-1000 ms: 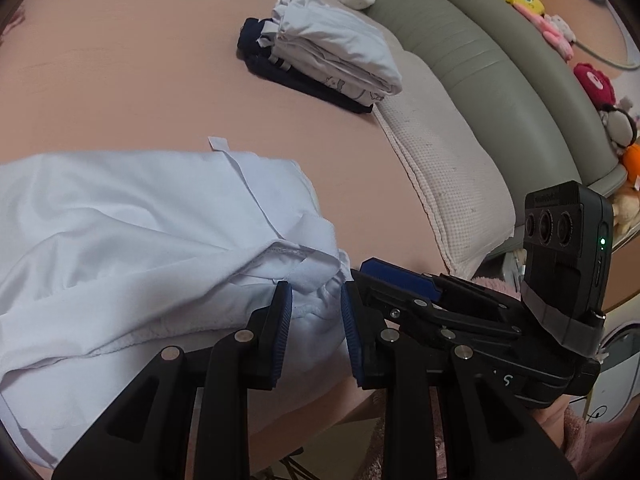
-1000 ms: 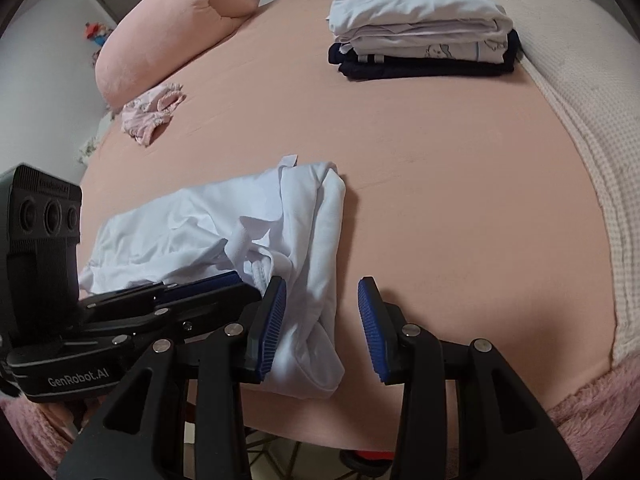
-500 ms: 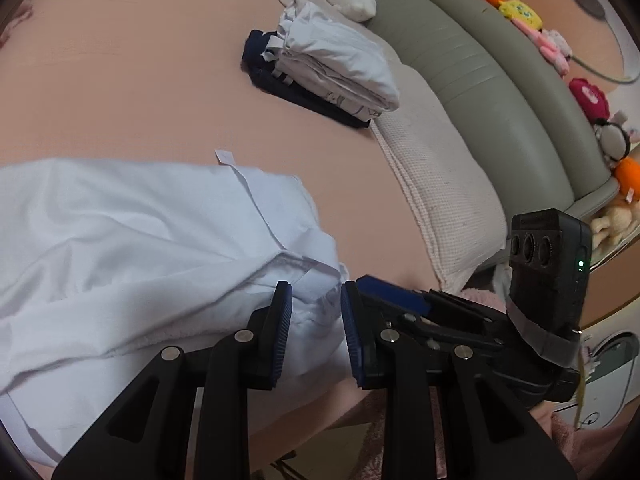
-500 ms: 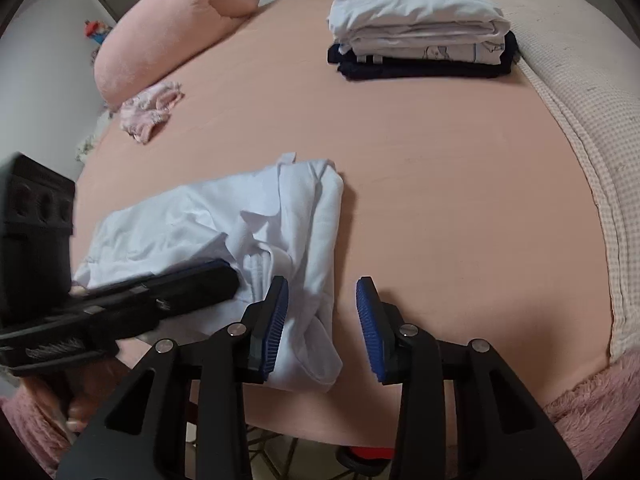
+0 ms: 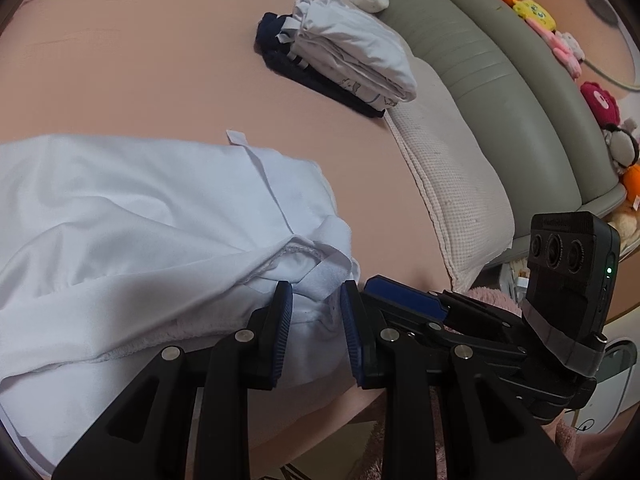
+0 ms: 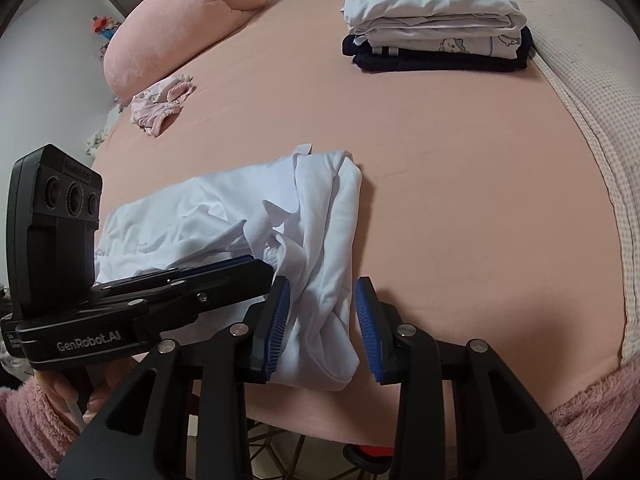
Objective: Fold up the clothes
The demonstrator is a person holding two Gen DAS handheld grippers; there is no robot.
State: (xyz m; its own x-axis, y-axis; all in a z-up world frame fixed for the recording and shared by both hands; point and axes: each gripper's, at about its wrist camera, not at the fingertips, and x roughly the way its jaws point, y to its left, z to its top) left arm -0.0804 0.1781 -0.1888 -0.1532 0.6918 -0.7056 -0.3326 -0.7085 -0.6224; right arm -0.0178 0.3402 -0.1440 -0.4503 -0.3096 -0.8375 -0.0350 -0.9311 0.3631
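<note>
Jaws on both sides stand parted, each straddling cloth with nothing pinched yet. Left gripper (image 5: 316, 312) sits with its blue pads either side of a bunched hem of the white garment (image 5: 140, 216), a gap showing between pad and fabric. Right gripper (image 6: 322, 320) frames the rolled outer edge of that same white garment (image 6: 320, 240), and again the pads are clear of it.

That garment lies near the front edge of the bed (image 6: 460, 184), half gathered: one side doubled over into a thick ridge, the rest spread and wrinkled, a small tag poking out at the far edge. So my read is a fold in progress on this piece, with both tools lined up to take hold of the near edge. Next call would be to close on the fabric cleanly, catching all layers of that ridge so nothing slips, then carry both grips evenly.

Further back, a folded stack (image 6: 436, 20), white pieces over navy, sits by the cream blanket (image 6: 600, 120). A pink crumpled piece (image 6: 162, 106) waits beside the pink bolster (image 6: 180, 20).
</note>
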